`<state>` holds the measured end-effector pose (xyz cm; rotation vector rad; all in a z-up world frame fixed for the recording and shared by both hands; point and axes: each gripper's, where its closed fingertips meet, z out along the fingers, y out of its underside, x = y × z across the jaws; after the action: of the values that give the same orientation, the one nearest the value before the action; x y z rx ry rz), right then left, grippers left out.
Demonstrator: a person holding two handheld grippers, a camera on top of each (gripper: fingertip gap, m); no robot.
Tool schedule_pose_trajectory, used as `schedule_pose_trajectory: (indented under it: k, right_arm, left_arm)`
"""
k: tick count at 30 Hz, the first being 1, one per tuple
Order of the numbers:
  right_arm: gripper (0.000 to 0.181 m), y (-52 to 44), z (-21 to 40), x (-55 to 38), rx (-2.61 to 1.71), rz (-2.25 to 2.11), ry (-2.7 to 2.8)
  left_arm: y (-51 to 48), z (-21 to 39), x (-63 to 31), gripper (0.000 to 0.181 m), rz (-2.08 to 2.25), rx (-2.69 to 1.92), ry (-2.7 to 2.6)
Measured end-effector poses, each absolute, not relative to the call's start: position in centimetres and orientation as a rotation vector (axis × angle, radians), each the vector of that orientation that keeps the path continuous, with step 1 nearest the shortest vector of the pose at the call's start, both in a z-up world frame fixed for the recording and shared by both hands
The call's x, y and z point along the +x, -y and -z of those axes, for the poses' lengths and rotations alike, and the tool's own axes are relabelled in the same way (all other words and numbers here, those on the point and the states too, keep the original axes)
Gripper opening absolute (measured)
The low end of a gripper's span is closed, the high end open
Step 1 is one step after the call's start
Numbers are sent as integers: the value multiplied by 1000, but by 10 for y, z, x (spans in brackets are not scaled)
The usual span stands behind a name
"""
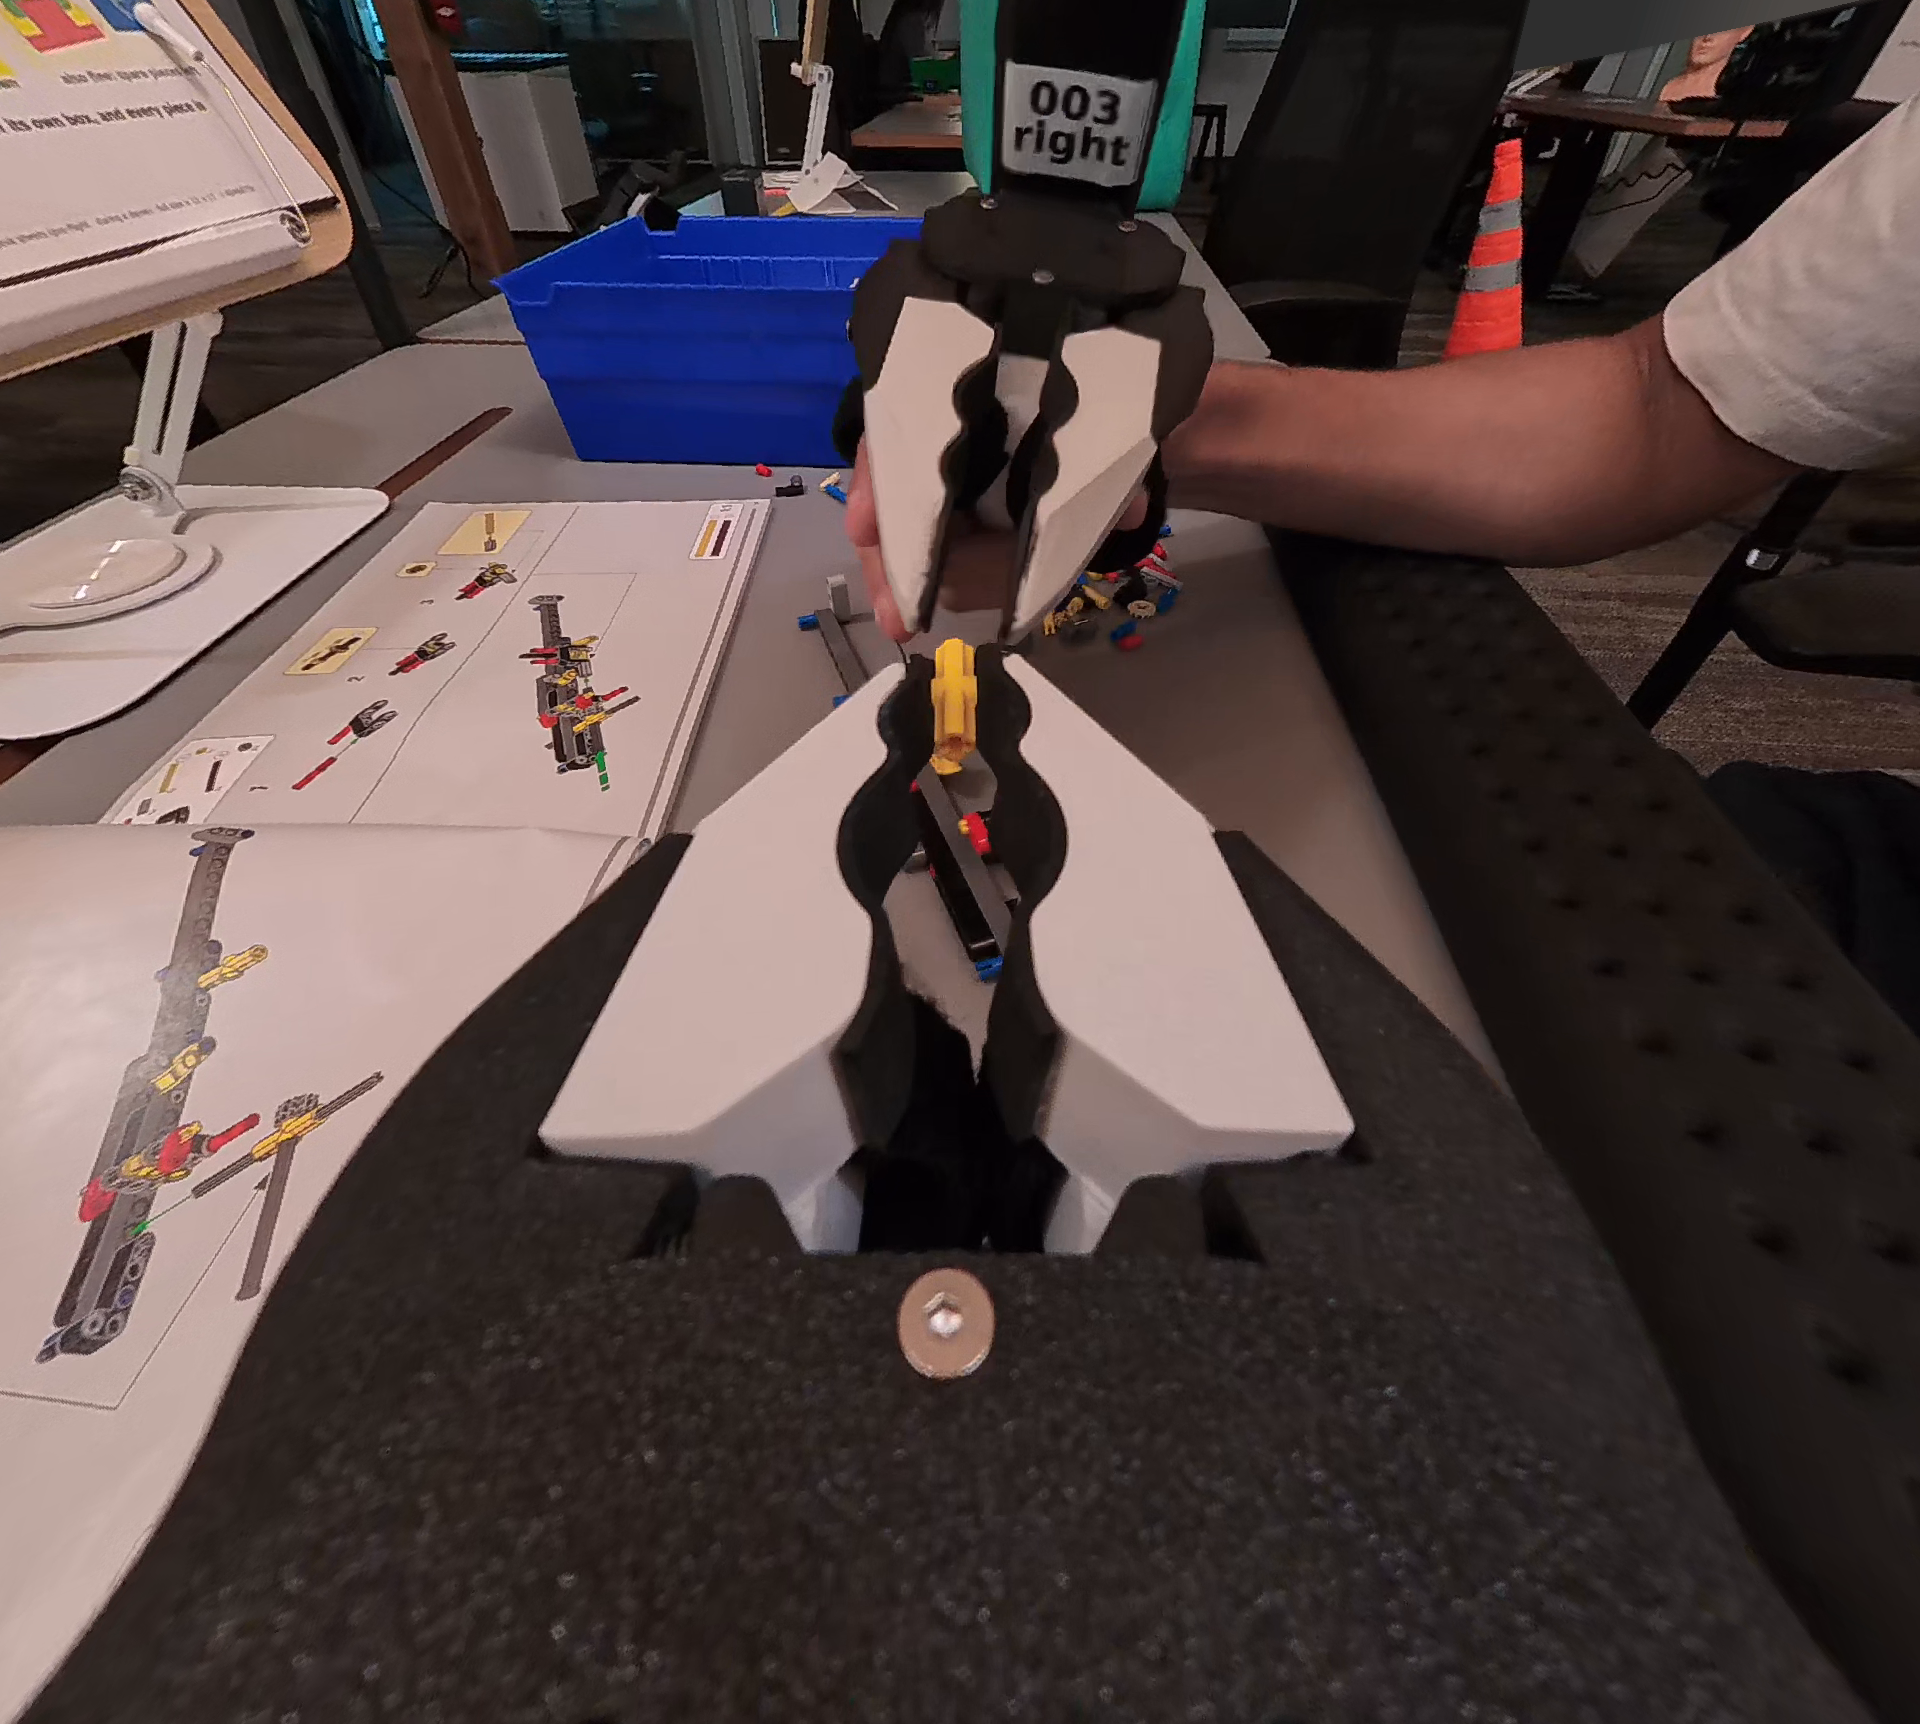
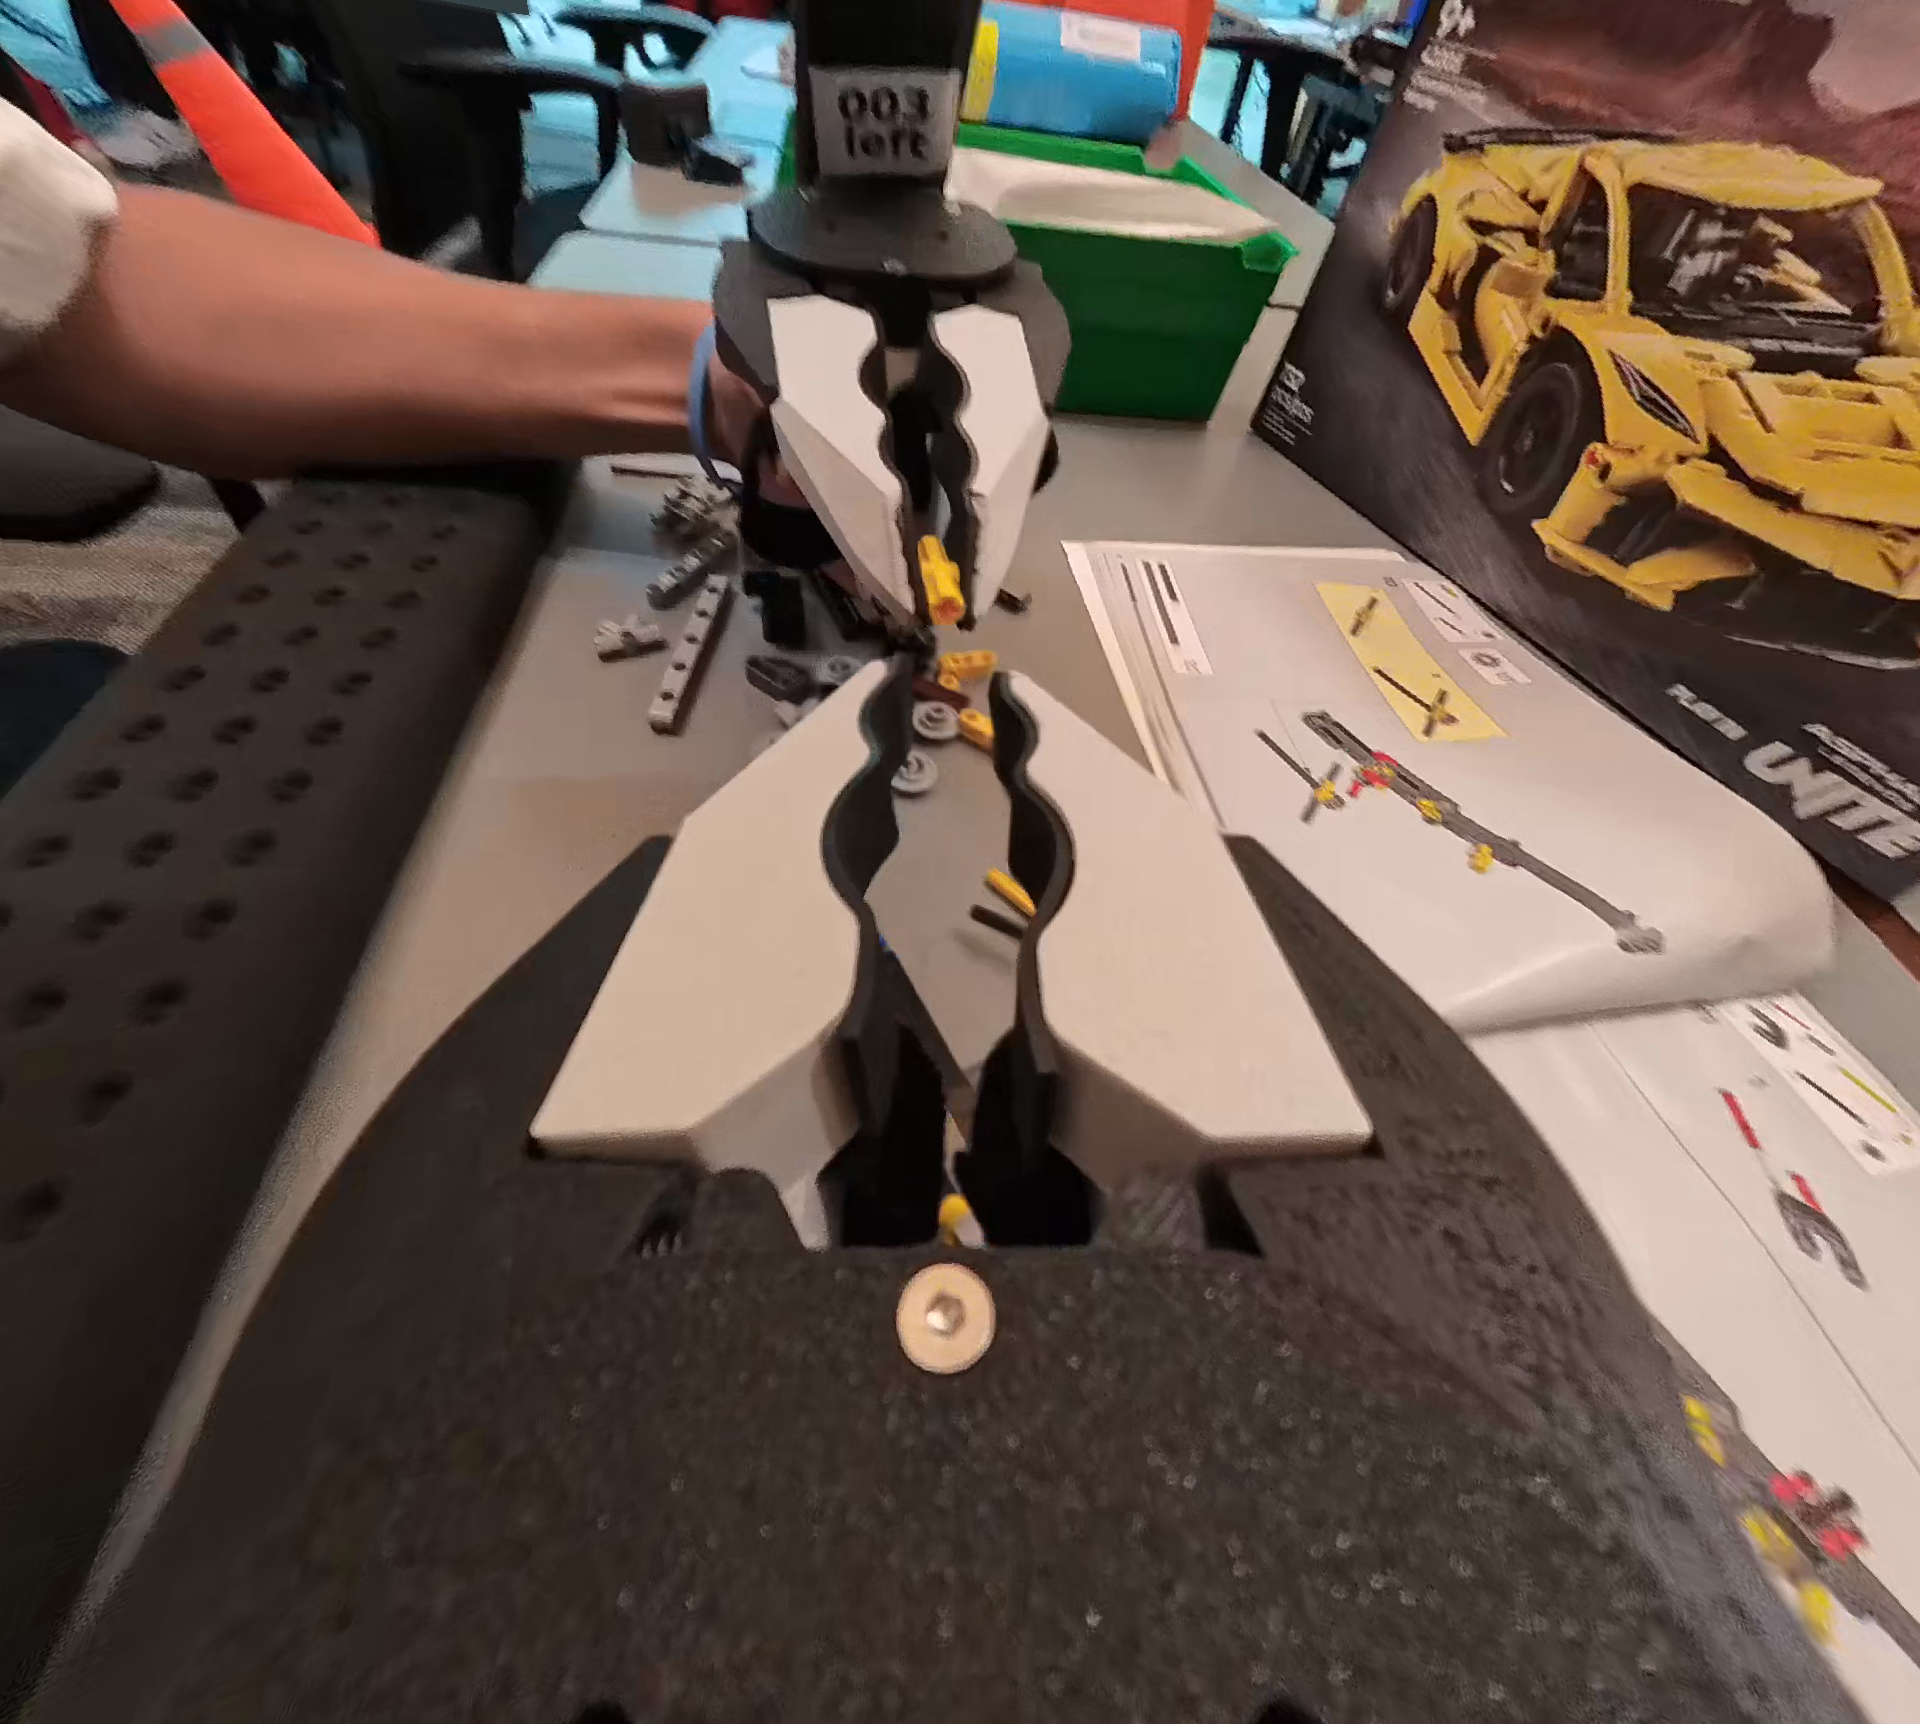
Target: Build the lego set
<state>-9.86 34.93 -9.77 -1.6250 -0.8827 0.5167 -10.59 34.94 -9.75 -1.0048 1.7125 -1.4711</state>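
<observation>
Left wrist view: yellow pin is pinched by left tool; right tool, slightly spread, should be aligned squarely before gripping.

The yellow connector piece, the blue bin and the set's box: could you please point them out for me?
yellow connector piece point(image 1: 953, 703): left wrist view, its middle.
blue bin point(image 1: 707, 365): left wrist view, front wall.
set's box point(image 2: 1621, 240): right wrist view, printed front face.

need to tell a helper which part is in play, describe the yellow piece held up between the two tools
Start at the blue bin on the grey table. In front of it the two tools meet tip to tip. The yellow connector is pinched in the left tool, off the table, unlike the loose pieces.
</observation>
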Motion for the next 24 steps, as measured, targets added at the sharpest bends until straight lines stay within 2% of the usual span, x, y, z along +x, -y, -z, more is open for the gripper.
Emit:
schedule_pose_trajectory:
  k: [7, 14, 20, 24]
  right_arm:
    - [17, -364, 121, -61, -1842, -373, 785]
    - [26, -405, 189, -25, -2224, -151, 682]
    - [18, -410, 201, -38, -2306, -215, 653]
    - [29, -417, 193, -23, -2286, 2, 668]
  left_arm:
    - [-371, 107, -101, 6, 1357, -1089, -1681]
    - [-427, 129, -91, 6, 1127, -1328, -1550]
    - [-429, 135, -91, 6, 1066, -1330, -1569]
    - [-431, 138, -91, 6, 986, -1314, -1591]
